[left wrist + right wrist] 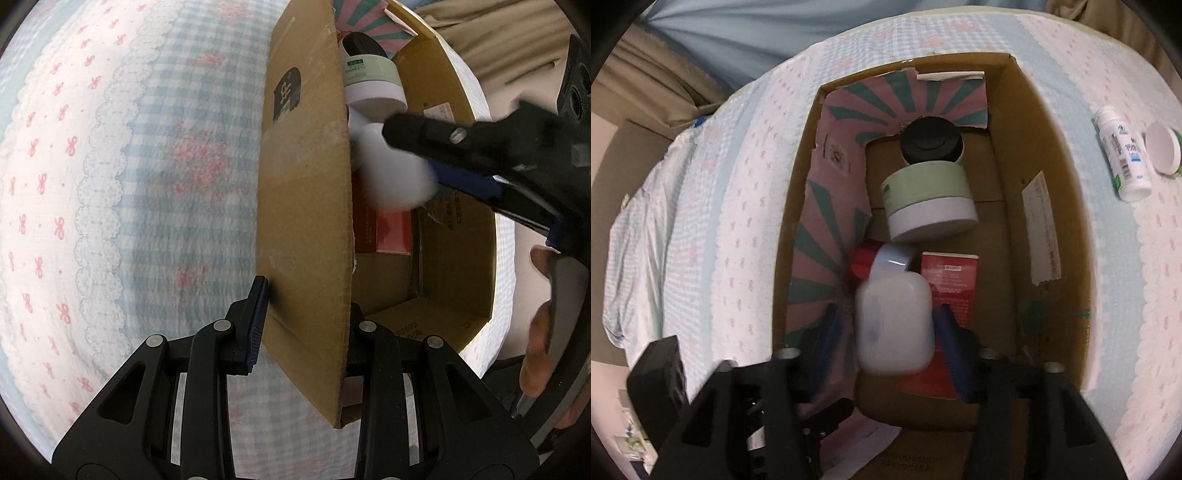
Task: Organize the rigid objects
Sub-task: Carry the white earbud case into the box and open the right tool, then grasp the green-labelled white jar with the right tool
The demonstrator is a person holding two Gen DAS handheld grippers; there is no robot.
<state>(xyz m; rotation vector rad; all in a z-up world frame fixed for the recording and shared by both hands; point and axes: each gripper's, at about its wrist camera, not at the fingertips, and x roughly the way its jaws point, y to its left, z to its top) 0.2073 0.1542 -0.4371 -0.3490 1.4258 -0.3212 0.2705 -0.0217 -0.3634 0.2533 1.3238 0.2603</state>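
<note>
Spread across a bed is a pale blue-and-pink checked quilt, and on it an open cardboard box is seen. One upright flap of the box is straddled by the left claw; whether the flap is actually pinched cannot be told, since one finger is hidden behind it. A white bottle is clenched in the right claw and is held inside the box, above a red box and beside a red-capped item. Further in, a green-and-white jar and a black-lidded jar are already stowed. For a tidy placement, the bottle would best be lowered into the free floor beside the red box before release, so that nothing is knocked. Outside the box, a small white bottle and a white lid lie on the quilt, apparently left to be packed.
</note>
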